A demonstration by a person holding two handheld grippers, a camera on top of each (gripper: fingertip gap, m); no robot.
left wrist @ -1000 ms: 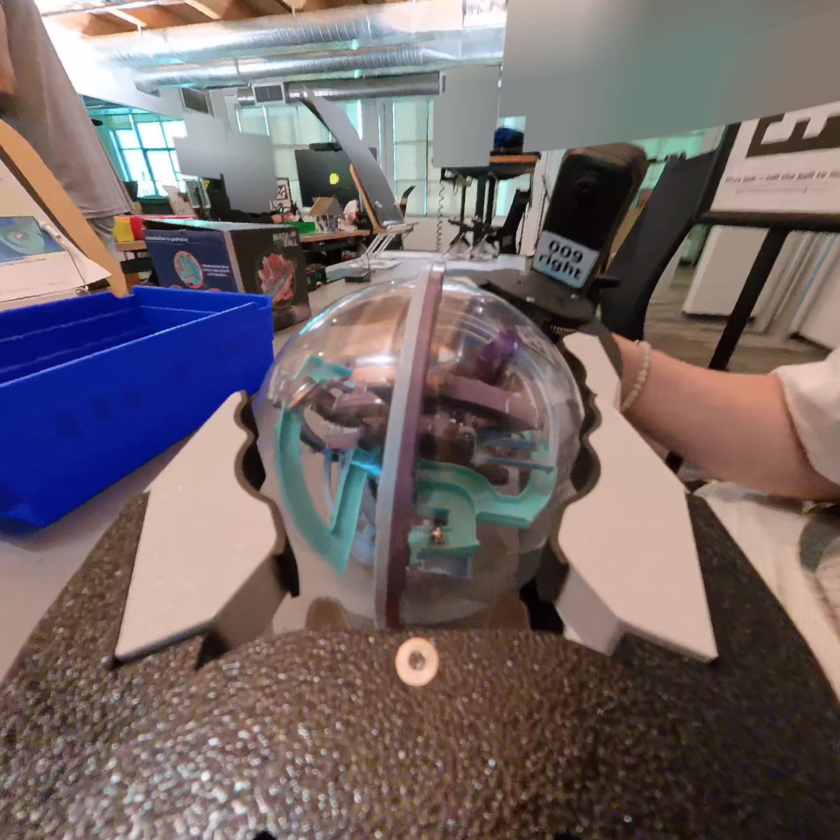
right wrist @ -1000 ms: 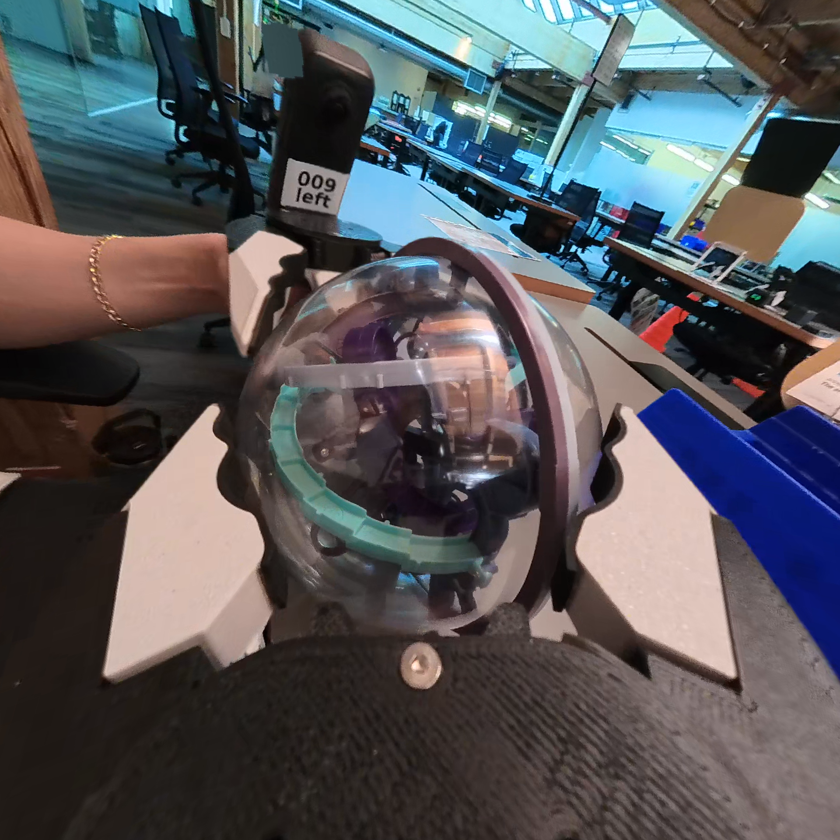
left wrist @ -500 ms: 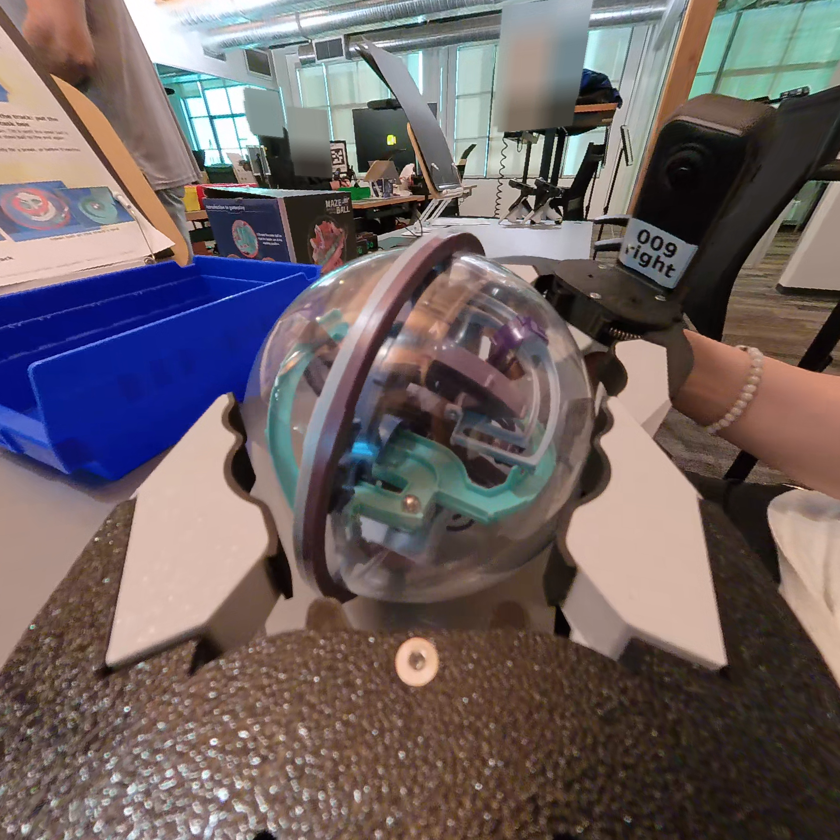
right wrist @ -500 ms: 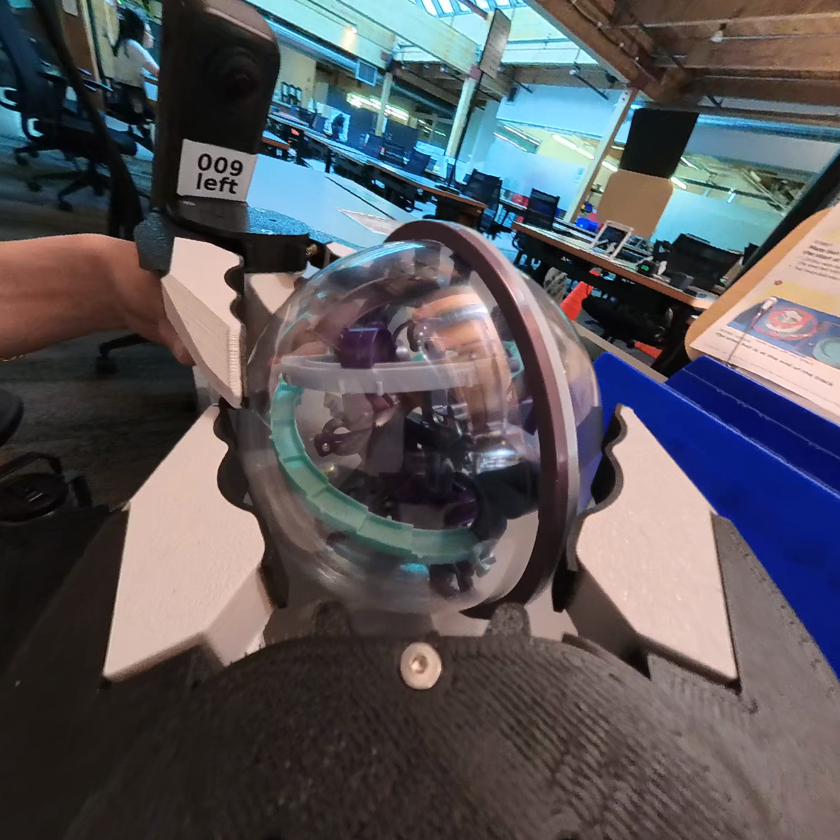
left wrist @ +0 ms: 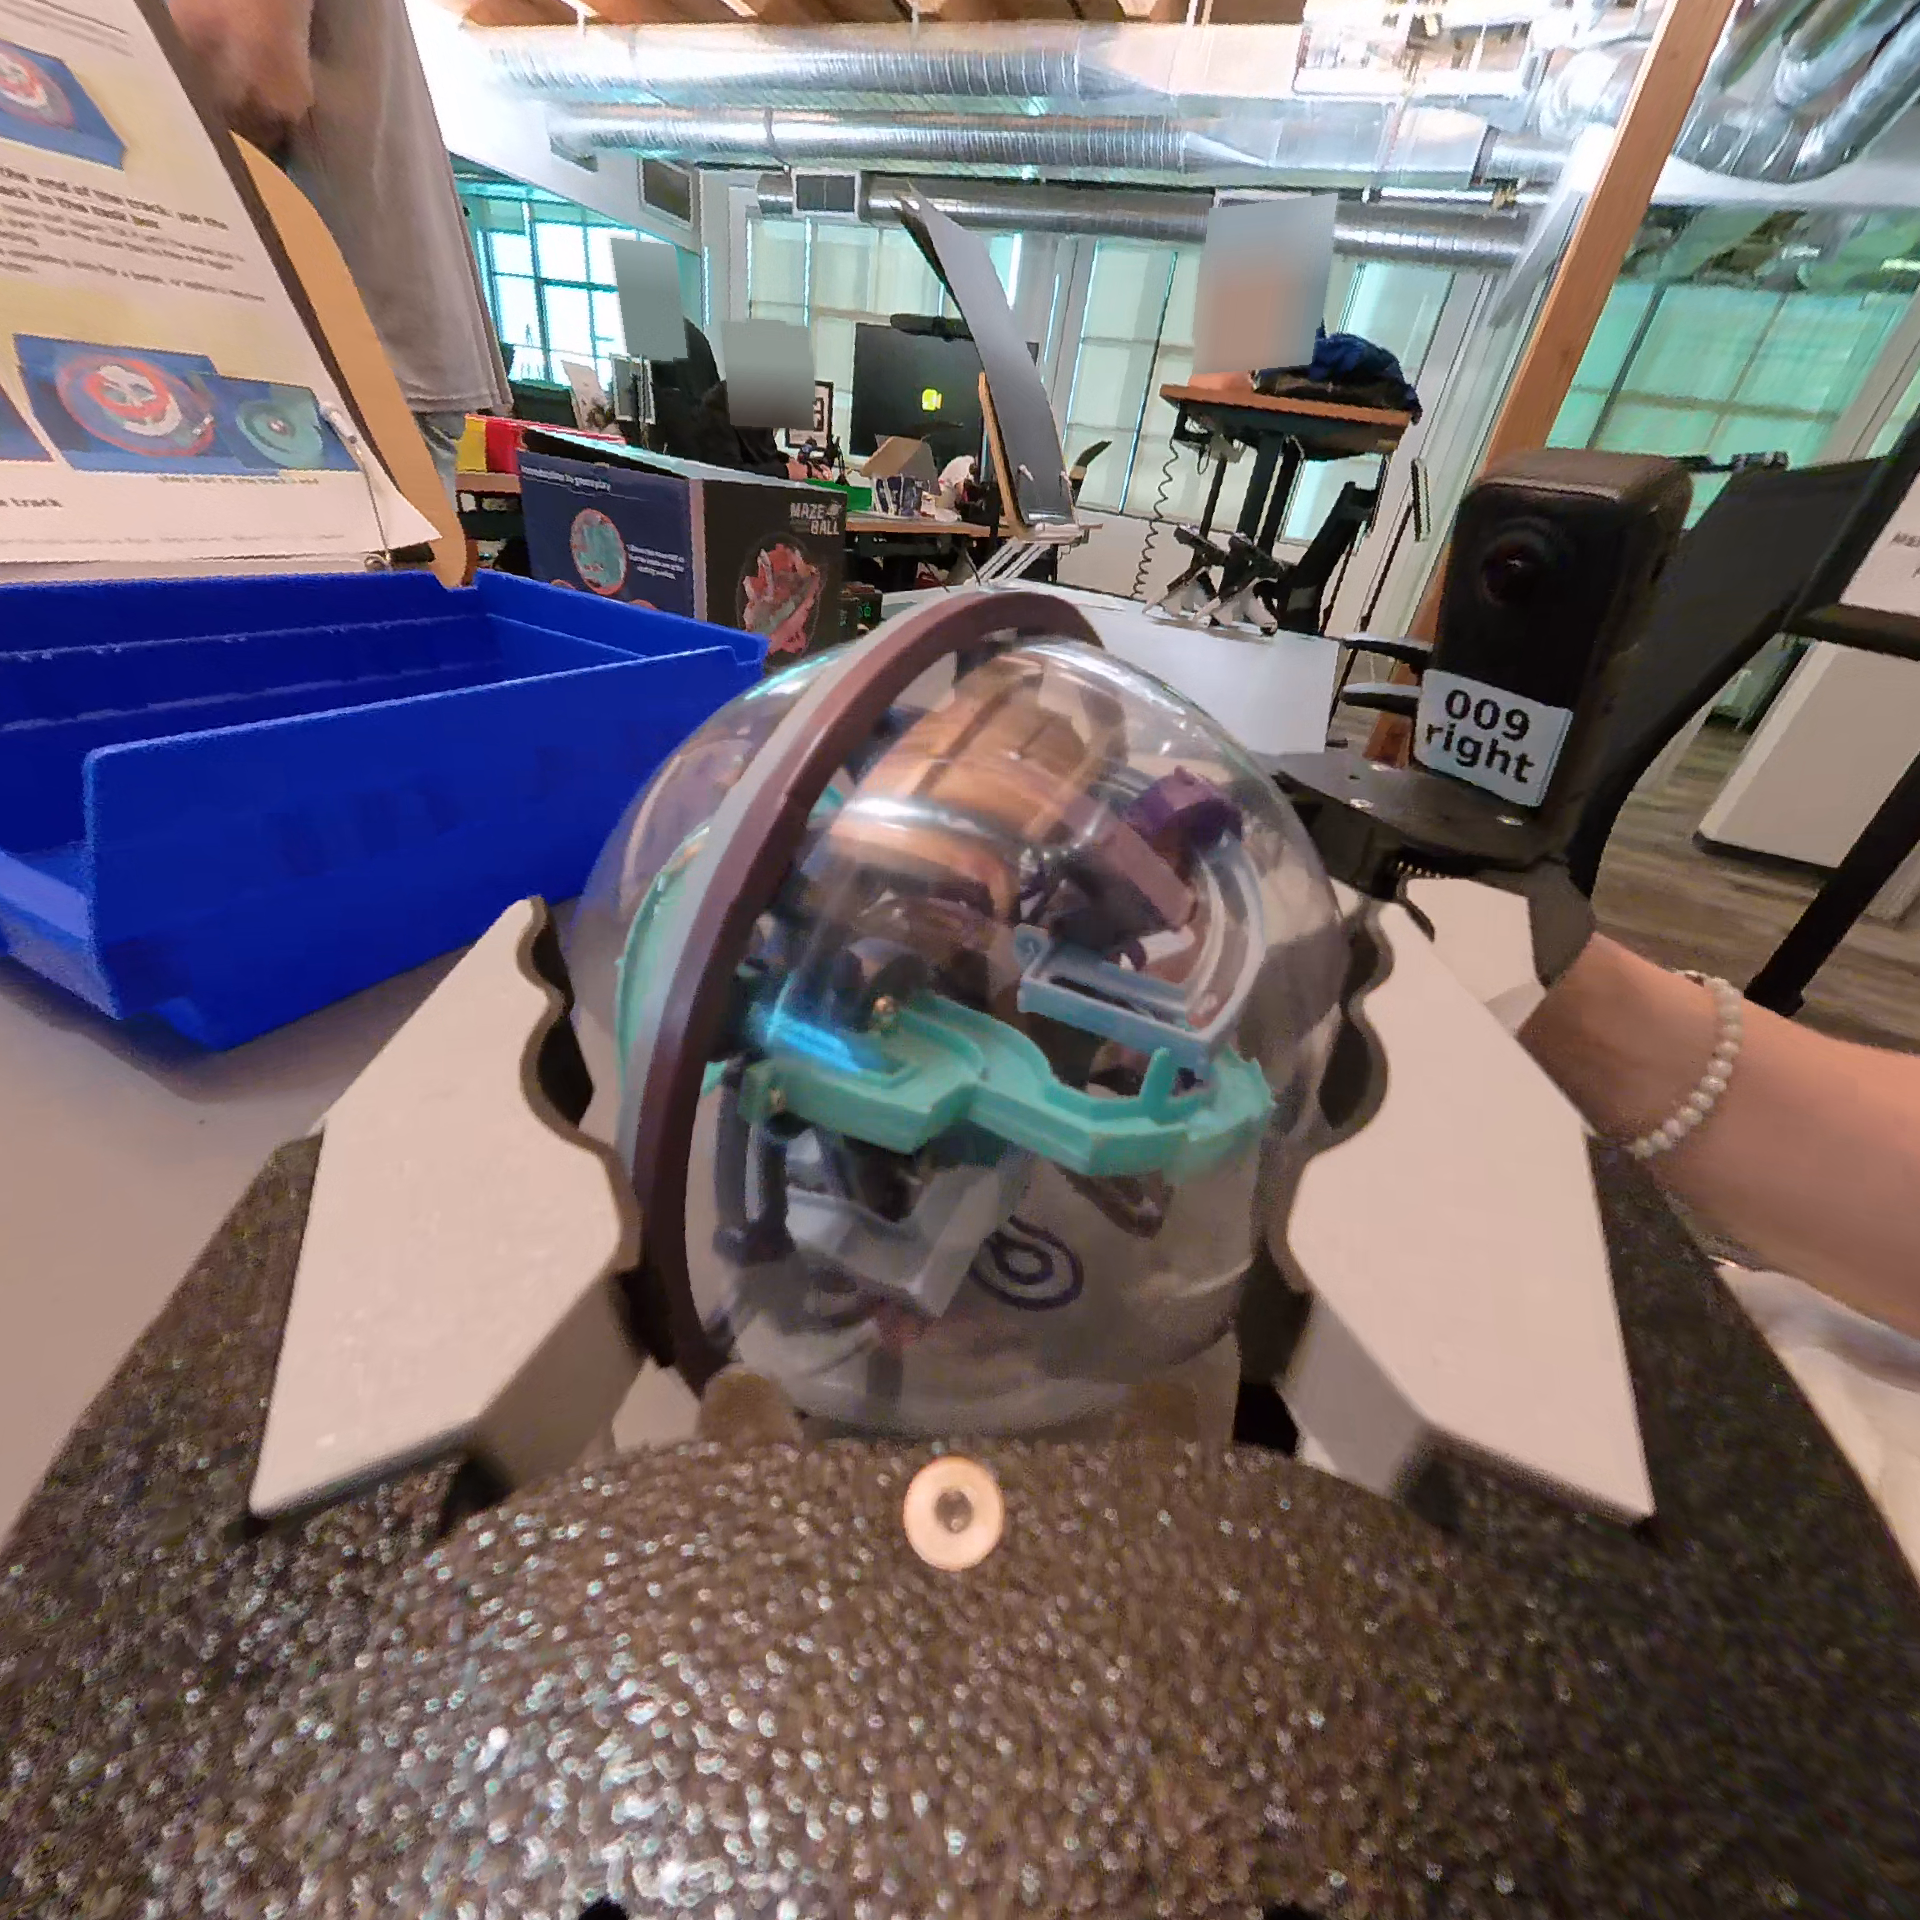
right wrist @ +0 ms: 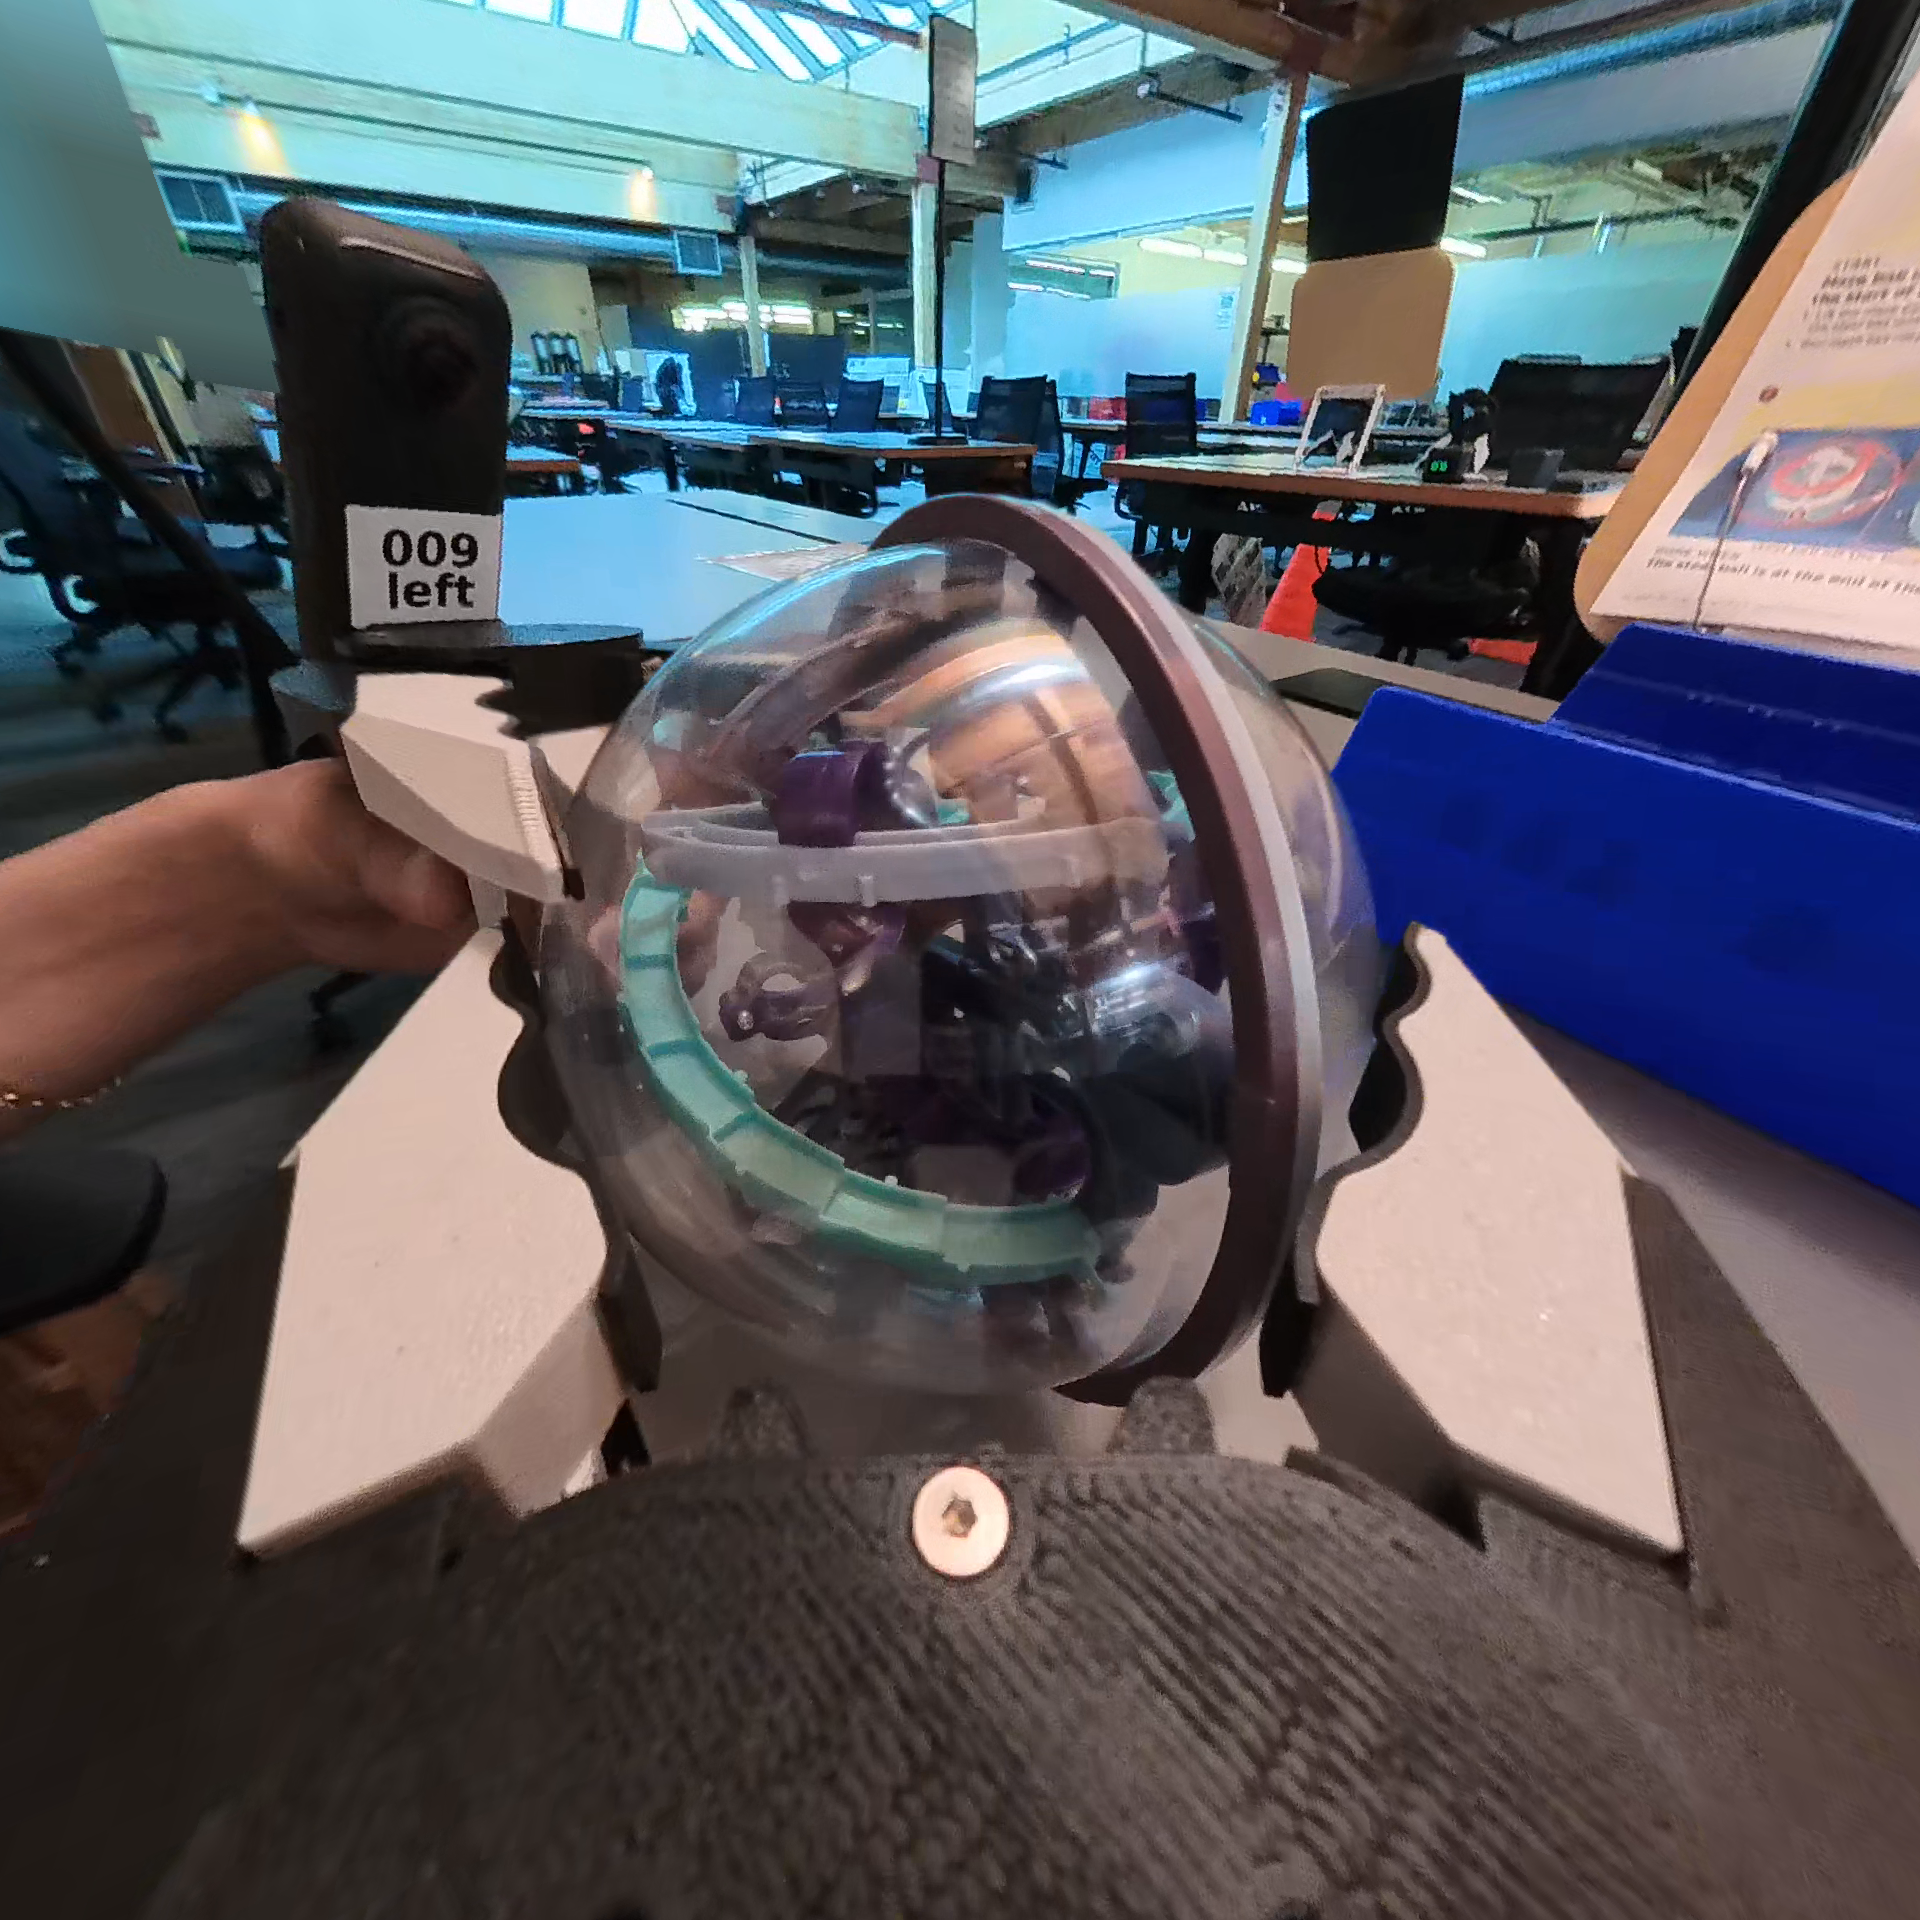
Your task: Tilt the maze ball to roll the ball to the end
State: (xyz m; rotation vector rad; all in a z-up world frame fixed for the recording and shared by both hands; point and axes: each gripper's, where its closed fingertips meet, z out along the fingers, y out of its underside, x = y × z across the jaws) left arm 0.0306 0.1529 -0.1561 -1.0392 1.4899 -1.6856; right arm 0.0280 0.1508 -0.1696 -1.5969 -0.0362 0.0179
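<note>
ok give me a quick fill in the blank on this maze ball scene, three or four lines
1. The clear maze ball is held between ____ grippers at once.
2. The band around the sphere's middle is dark ____.
3. The bin on the table beside the ball is ____.
4. The small metal ball sits on the ____ track.

Missing words: two; purple; blue; teal

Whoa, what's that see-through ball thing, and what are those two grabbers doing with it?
It's a clear maze ball with twisty teal and purple tracks inside. A person holds a gripper in each hand, and both grip the ball from opposite sides: the left gripper and the right gripper, with their grey fingers against its shell. The ball is held up beside a blue bin, its dark ring leaning sideways.
</note>
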